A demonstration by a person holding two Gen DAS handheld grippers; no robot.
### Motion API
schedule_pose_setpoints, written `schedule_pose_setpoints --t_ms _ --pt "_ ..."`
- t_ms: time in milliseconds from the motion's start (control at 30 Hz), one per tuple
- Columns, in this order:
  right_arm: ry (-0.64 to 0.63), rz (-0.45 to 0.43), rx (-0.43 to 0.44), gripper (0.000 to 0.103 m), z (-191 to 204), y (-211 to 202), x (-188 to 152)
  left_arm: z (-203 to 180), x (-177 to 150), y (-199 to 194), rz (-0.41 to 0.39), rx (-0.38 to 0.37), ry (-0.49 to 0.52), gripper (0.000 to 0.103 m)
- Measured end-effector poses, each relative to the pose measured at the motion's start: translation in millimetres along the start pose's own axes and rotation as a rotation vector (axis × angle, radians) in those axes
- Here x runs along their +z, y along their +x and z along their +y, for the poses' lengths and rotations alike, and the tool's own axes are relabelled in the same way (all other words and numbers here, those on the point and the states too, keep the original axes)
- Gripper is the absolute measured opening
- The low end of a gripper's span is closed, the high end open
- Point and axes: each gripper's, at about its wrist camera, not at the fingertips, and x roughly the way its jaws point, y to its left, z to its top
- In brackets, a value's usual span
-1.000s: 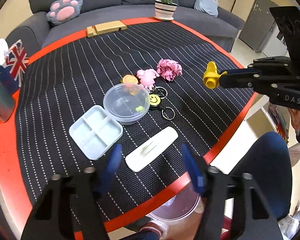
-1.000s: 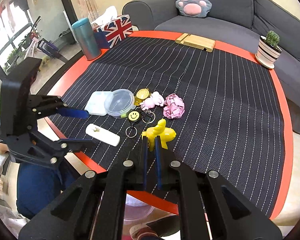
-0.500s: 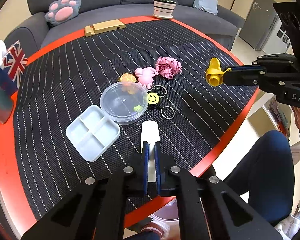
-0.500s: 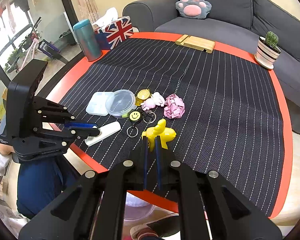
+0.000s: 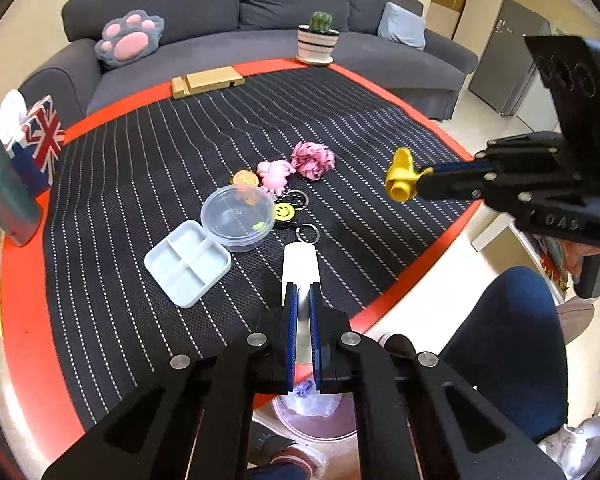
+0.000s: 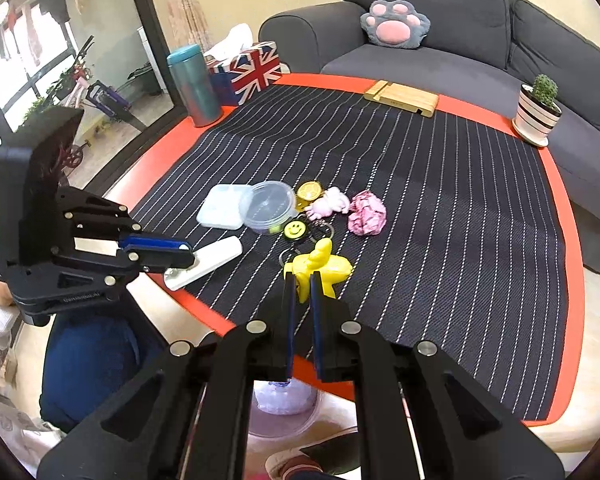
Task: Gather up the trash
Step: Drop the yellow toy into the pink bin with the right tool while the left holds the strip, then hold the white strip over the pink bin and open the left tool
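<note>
Left gripper [image 5: 303,292] closed on one white wrapper [image 5: 300,262]; two keyrings [image 5: 307,234].

The bin [image 5: 320,420] below is perhaps half hidden by claws.

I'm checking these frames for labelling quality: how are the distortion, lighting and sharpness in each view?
Left wrist view: strong fisheye bend, the sofa curving, dark vignette at the corners; even light, the white wrapper sharp. Right wrist view: same barrel bend, bright daylight through the window at left, soft shadows on the striped mat, no motion blur.
</note>
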Motion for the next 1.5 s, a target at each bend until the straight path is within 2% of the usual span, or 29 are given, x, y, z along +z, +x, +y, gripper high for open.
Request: schedule_pose_setpoints --t_ms 667,1000,1267,1333,1367,1400,1433,1500 --pt "-0.07 -0.012 0.047 0.006 51.2 -39.8 -47.2 -29.3 -31.4 -46.3 -0.055 -0.021 0.024 0.006" --pt "-0.071 0.048 0.117 0.006 71.0 -27.9 -76.0 -28.3 -48.5 -53.6 -0.053 -0.021 0.007 0.006" --pt "-0.081 0.067 0.137 0.009 78.8 -20.5 -80.3 -24.9 -54.0 -58.3 -0.059 -0.02 -0.007 0.006" --pt "-0.087 0.068 0.119 0.023 78.9 -18.9 -79.1 -24.7 -54.8 -59.0 -0.06 -0.02 -0.007 0.006" --pt "-0.084 0.064 0.11 0.05 78.2 -18.7 -78.8 -25.1 -55.5 -59.0 -0.06 -0.02 -0.008 0.006" --pt "-0.076 0.057 0.11 0.069 76.7 -19.4 -78.6 -25.1 -55.5 -59.1 -0.06 -0.021 -0.008 0.006" --pt "-0.059 0.037 0.112 0.073 74.6 -21.9 -77.9 -25.5 -56.1 -59.3 -0.06 -0.02 -0.008 0.006" --pt "-0.044 0.026 0.095 0.089 71.6 -23.6 -75.6 -25.8 -57.4 -59.1 -0.058 -0.022 -0.009 0.006"
